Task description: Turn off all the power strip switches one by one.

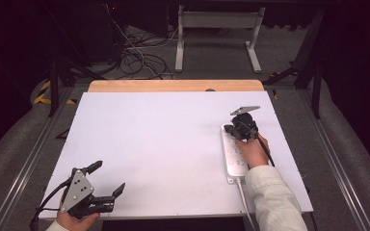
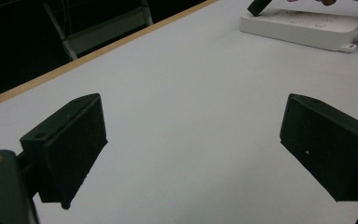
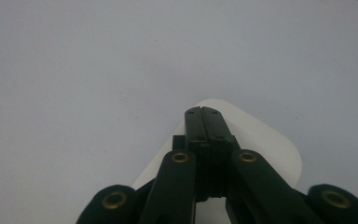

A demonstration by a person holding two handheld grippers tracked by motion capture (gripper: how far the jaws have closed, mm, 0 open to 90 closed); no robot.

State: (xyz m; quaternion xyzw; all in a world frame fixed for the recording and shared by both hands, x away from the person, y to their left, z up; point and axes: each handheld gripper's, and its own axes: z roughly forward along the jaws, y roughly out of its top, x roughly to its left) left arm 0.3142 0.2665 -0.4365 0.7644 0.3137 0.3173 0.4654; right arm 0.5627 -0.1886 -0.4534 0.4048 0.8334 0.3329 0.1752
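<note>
- The left gripper (image 1: pixel 107 179) rests at the table's (image 1: pixel 164 139) near-left corner, jaws spread wide.
- The right gripper (image 1: pixel 229 129), jaws pressed together, sits over the white power strip's (image 1: pixel 231 159) far end, possibly touching it.

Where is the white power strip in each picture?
High view: the power strip lies at the right of the white table, under the right hand-held gripper.
Left gripper view: top right corner, far off, cable end to the right.
Right gripper view: its rounded end shows just beyond the closed jaws, low in the middle.
Shared landmark: the table's wooden far edge.
</note>
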